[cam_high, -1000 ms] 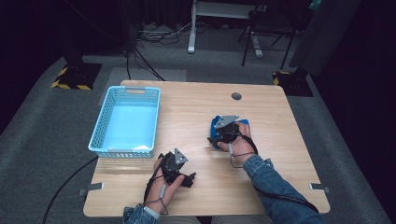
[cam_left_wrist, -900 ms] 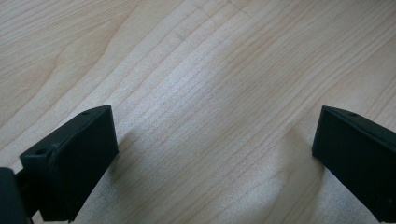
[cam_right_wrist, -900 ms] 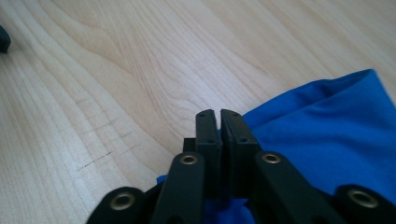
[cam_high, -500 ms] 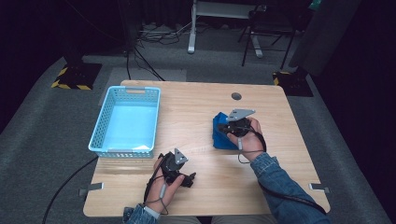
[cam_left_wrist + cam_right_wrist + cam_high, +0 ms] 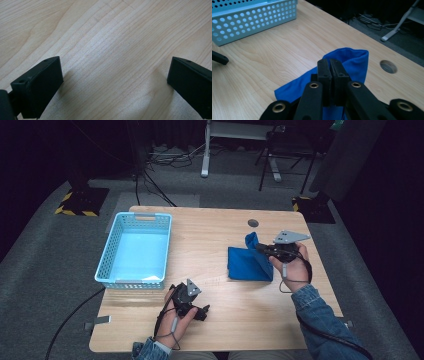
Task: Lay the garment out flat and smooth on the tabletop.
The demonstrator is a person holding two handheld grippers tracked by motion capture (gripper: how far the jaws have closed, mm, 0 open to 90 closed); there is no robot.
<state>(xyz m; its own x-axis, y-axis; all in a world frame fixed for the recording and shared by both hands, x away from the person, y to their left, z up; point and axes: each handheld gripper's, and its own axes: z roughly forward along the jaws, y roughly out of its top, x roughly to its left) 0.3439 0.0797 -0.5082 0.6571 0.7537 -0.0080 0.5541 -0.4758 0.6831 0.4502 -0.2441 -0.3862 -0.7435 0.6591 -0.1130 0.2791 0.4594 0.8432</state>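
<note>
A blue cloth (image 5: 246, 264) lies on the right half of the wooden table (image 5: 210, 235). One edge of it is pulled up into a raised fold (image 5: 353, 55). My right gripper (image 5: 261, 248) is shut on that cloth, its two black jaws pressed together (image 5: 330, 65) with blue fabric hanging below them. It is held above the table at the cloth's right side. My left gripper (image 5: 202, 312) rests near the front edge of the table. Its jaws stand wide open over bare wood (image 5: 115, 82) with nothing between them.
A light blue perforated basket (image 5: 132, 282) stands at the table's left, also seen as a basket wall (image 5: 254, 20). A round cable hole (image 5: 253, 223) sits behind the cloth. Beyond the table are cables and stand legs on the grey floor.
The right gripper's jaws closed on the blue cloth, then the hand rose and moved right, drawing the cloth's edge up. The left gripper stayed put.
</note>
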